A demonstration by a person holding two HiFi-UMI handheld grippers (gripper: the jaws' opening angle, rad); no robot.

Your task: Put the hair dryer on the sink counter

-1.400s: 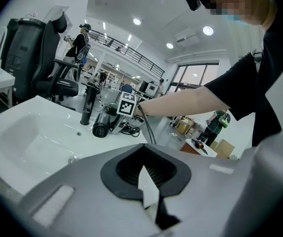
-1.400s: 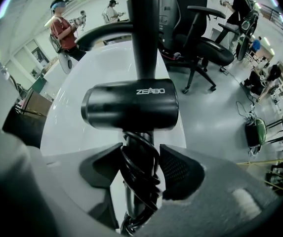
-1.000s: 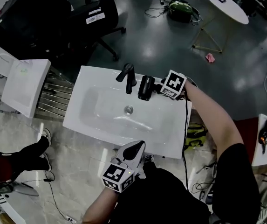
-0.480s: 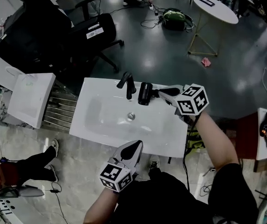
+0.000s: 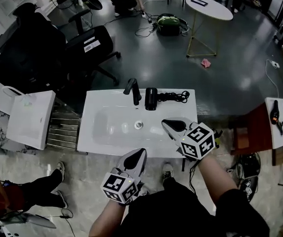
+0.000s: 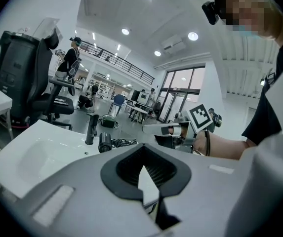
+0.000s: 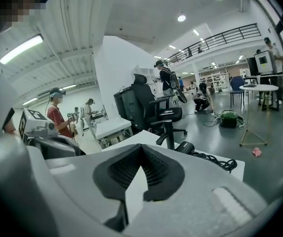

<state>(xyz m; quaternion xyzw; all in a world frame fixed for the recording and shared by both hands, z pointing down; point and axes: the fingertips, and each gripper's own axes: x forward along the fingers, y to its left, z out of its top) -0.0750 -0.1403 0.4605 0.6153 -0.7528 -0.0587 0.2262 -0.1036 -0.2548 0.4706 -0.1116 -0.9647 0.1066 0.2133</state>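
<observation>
The black hair dryer [image 5: 151,98] lies on the back ledge of the white sink counter [image 5: 94,141], just right of the black faucet [image 5: 134,90]. Its coiled cord [image 5: 174,97] trails to the right. My right gripper [image 5: 173,125] hovers over the counter's front right part, well short of the dryer, shut and empty. Below the front edge, my left gripper [image 5: 140,154] is also shut with nothing in it. The left gripper view shows the dryer [image 6: 104,143] past my shut jaws. The right gripper view shows the dryer [image 7: 184,147] and its cord [image 7: 215,160] ahead.
A black office chair [image 5: 89,46] stands behind the sink. A white paper bag [image 5: 30,117] and a metal rack [image 5: 64,125] sit at its left. A round white table [image 5: 209,8] and a green bag [image 5: 168,21] are farther back. People stand in the background.
My right gripper was at the dryer's handle. It has let go and pulled back toward the counter's front edge. The dryer stays on the ledge. The left gripper barely moved.
</observation>
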